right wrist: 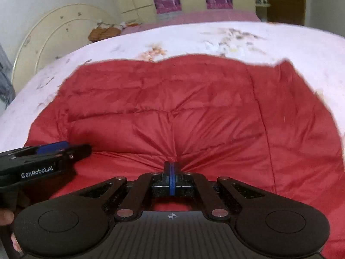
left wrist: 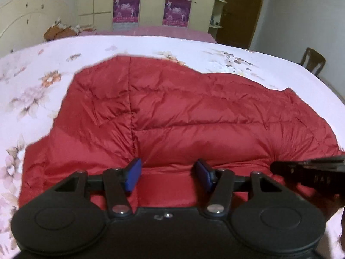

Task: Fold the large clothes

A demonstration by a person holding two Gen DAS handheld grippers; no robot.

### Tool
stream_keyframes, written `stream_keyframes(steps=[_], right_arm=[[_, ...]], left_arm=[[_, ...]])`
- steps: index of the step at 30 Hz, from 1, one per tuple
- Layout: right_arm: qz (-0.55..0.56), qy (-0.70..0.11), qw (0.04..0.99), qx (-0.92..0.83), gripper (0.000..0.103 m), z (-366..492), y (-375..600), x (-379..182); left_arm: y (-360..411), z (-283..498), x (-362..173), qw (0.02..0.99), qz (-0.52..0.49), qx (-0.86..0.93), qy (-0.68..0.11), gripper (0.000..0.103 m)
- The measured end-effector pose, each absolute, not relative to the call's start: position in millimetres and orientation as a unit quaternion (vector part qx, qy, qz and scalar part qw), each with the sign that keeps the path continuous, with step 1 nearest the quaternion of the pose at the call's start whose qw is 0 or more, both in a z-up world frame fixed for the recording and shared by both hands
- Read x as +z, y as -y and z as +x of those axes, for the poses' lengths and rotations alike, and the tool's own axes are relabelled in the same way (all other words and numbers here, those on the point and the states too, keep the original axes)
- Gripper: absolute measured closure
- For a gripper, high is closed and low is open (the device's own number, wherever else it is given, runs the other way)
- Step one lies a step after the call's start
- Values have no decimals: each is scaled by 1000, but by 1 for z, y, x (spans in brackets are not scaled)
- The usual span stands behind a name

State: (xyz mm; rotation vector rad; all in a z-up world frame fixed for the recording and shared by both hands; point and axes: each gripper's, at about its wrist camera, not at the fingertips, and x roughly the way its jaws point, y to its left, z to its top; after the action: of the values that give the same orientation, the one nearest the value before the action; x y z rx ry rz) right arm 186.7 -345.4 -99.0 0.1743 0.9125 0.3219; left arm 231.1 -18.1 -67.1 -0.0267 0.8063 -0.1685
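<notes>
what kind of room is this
Most likely a bedroom: the red jacket lies on a bed with a floral cover, a headboard stands behind, and a wardrobe lines the far wall.

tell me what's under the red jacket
The red jacket lies on a floral bedspread, which shows around its edges. Whatever is directly beneath the jacket is covered.

The left matte-black plastic tool [left wrist: 168,177] has two round, disc-shaped lobes at its base, flat linkage arms fastened with silver rivets, and bright blue rubber pads [left wrist: 134,177] on its fingers. The right matte-black tool [right wrist: 171,172] is built the same, with a ribbed panel and a small crosshair mark at its centre. White "GenRobot.AI" lettering runs along the left tool's side in the right wrist view.
</notes>
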Motion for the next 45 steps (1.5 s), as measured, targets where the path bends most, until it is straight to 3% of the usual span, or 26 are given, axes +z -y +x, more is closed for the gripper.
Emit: stream_keyframes(steps=[1, 2, 3, 5, 6, 7, 9, 11, 13, 15, 22, 23, 24, 27, 30, 33, 38, 45], right_arm=[[80, -439, 881, 159, 103, 187, 345, -96], [83, -440, 880, 161, 103, 185, 348, -92], [90, -434, 882, 161, 103, 179, 352, -84], [90, -412, 893, 158, 99, 167, 359, -66], [91, -405, 895, 161, 65, 160, 362, -61], [99, -388, 902, 164, 40, 149, 367, -56], [104, -375, 905, 172, 40, 134, 371, -51], [114, -376, 901, 182, 44, 126, 370, -51], [119, -377, 898, 194, 86, 123, 367, -52], [121, -386, 894, 193, 93, 126, 361, -53], [95, -393, 891, 206, 94, 137, 334, -57], [92, -395, 891, 205, 94, 139, 332, -60], [90, -399, 890, 202, 94, 142, 330, -62], [86, -424, 880, 195, 94, 152, 325, -76], [73, -437, 875, 192, 94, 157, 319, -91], [77, -445, 872, 189, 94, 158, 320, -91], [106, -434, 873, 197, 94, 136, 339, -65], [98, -456, 863, 192, 96, 129, 326, -102]], left_arm=[[15, 224, -64, 919, -17, -81, -386, 49], [11, 213, -56, 924, -22, -72, -376, 43], [5, 199, -49, 930, -21, -61, -361, 28], [-9, 166, -36, 944, -29, -39, -326, 21], [-19, 147, -33, 948, -43, -35, -314, 23], [-30, 133, -30, 949, -54, -19, -309, 25], [-52, 106, -31, 944, -90, 28, -318, 37], [-71, 85, -39, 931, -142, 53, -333, 41], [-87, 76, -51, 910, -216, 52, -350, 43], [-101, 80, -67, 878, -318, 38, -355, 44], [-98, 125, -94, 853, -410, 11, -321, 46], [-100, 132, -98, 849, -423, 11, -316, 52], [-100, 137, -101, 849, -426, 11, -313, 64], [-97, 144, -94, 866, -400, 1, -300, 84], [-79, 137, -60, 908, -330, -38, -255, 85], [-71, 145, -49, 921, -288, -43, -259, 85], [-75, 150, -43, 927, -264, -57, -261, 85], [-45, 154, -20, 941, -210, -124, -235, 85]])
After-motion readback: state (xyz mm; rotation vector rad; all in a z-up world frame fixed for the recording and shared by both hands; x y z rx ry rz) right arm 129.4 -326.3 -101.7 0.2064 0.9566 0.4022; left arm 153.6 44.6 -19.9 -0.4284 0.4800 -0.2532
